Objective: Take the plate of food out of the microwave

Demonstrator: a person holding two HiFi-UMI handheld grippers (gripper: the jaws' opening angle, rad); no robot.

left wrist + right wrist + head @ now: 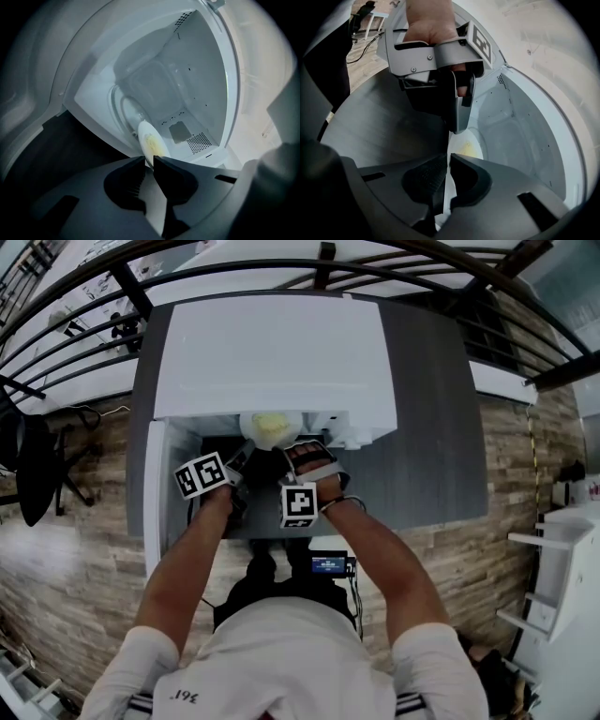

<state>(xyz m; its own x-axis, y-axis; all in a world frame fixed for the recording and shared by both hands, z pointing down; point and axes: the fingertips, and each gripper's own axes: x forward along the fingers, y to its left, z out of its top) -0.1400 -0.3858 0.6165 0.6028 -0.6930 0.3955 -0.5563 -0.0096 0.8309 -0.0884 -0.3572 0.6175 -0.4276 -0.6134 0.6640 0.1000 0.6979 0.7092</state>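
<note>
A white plate [272, 428] with yellow food sits at the mouth of the open white microwave [272, 352]. My left gripper [244, 455] is shut on the plate's left rim, and my right gripper [292, 450] is shut on its right rim. In the left gripper view the plate [151, 142] is edge-on, with its rim pinched in the left gripper [149, 162]. The bare cavity [187, 84] lies behind it. In the right gripper view the right gripper [447, 162] clamps the near rim of the plate [471, 146]. The left gripper [458, 123] holds the far rim.
The microwave stands on a dark grey table [431, 427], with its door [156, 493] swung open to the left beside my left arm. Black railings [84, 324] run behind the table. A white shelf unit [562, 559] stands at the right on the wood floor.
</note>
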